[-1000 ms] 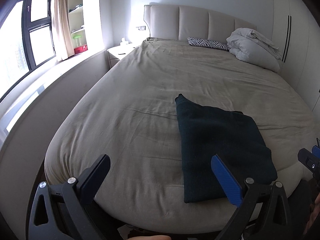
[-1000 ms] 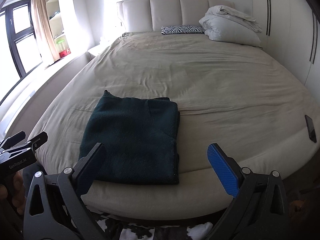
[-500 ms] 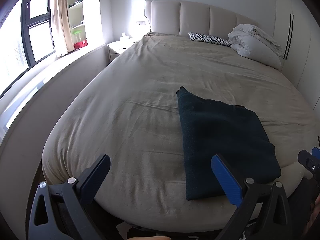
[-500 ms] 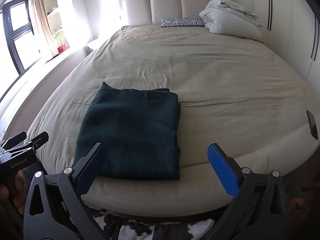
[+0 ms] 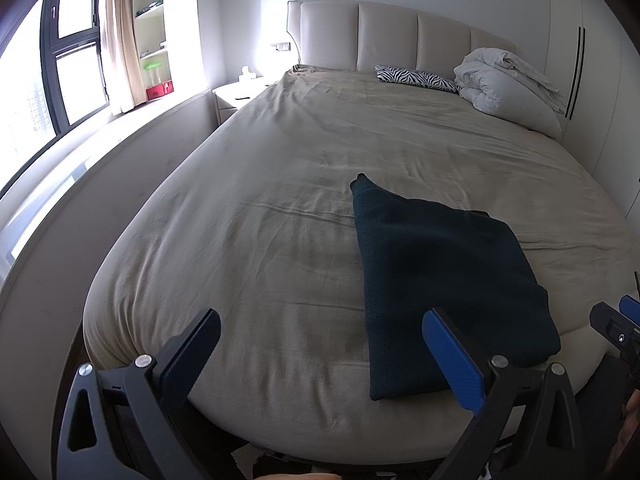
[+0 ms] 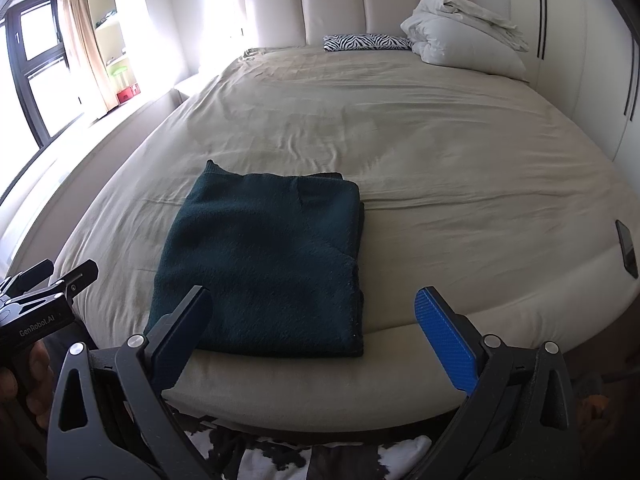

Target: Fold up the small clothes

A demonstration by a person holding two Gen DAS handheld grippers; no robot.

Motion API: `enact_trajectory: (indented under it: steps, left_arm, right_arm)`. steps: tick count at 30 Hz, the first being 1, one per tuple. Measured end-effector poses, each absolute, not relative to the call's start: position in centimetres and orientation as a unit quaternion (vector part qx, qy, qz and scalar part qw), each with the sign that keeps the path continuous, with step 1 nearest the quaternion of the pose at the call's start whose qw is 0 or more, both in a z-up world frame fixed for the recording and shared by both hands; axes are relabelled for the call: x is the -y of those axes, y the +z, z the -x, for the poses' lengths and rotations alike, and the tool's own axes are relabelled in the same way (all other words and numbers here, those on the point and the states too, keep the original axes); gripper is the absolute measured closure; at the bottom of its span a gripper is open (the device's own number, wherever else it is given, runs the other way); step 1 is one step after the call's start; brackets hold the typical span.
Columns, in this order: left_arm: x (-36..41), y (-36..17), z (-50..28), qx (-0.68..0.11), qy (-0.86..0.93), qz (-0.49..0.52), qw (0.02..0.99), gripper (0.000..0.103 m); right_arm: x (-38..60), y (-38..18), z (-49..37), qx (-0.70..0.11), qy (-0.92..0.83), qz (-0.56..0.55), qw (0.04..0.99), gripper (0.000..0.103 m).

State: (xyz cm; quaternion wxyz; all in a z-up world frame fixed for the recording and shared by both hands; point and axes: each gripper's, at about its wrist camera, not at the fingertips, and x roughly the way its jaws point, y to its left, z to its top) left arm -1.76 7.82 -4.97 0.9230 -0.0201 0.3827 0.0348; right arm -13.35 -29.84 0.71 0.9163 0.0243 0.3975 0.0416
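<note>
judged the folding step done or nearly so; lay folded into a flat, layered rectangle, the dark green fleecy knit garment (image 6: 260,264), near the foot edge of the wide bed with the beige sheet (image 6: 460,160), its long side running toward the headboard; showed one small corner poking out at the far left of the stack, and a diagonal flap edge across the top layer; called, as the next move might, either for a last tidy of that stray corner or for leaving the piece and fetching another garment, though none other appeared in view.

hung low before the foot of the bed, the left hand-held gripper (image 5: 320,350), jaws spread wide and empty, pointed along the bare sheet just left of the garment and touching nothing; hovered likewise the right hand-held gripper (image 6: 312,320), jaws wide apart with nothing between them, aimed over the near edge of the garment but clear of it; glimpsed at each view's edge, the other tool held in a hand.

rested well apart at the bed's right edge, a dark flat phone-like slab (image 6: 626,248); sat far off by the headboard, a zebra-striped pillow (image 6: 366,42) and a bundled white duvet (image 6: 464,34).
</note>
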Motion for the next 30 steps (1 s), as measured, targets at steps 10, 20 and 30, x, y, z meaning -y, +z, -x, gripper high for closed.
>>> enact_trajectory:
  steps: [10, 20, 30]
  left_arm:
    - [-7.71, -5.06, 1.68, -0.384, 0.033, 0.018, 0.923, 0.000]
    - [-7.59, -5.07, 1.72, -0.384, 0.033, 0.018, 0.922, 0.000]
    - [-7.53, -5.11, 1.71, -0.384, 0.032, 0.018, 0.922, 0.000]
  right_arm:
    - [29.92, 0.39, 13.30, -0.402, 0.041, -0.028, 0.914, 0.000]
    - [29.92, 0.18, 13.36, -0.403, 0.041, -0.029, 0.914, 0.000]
    - [29.95, 0.14, 13.39, -0.403, 0.041, -0.029, 0.914, 0.000]
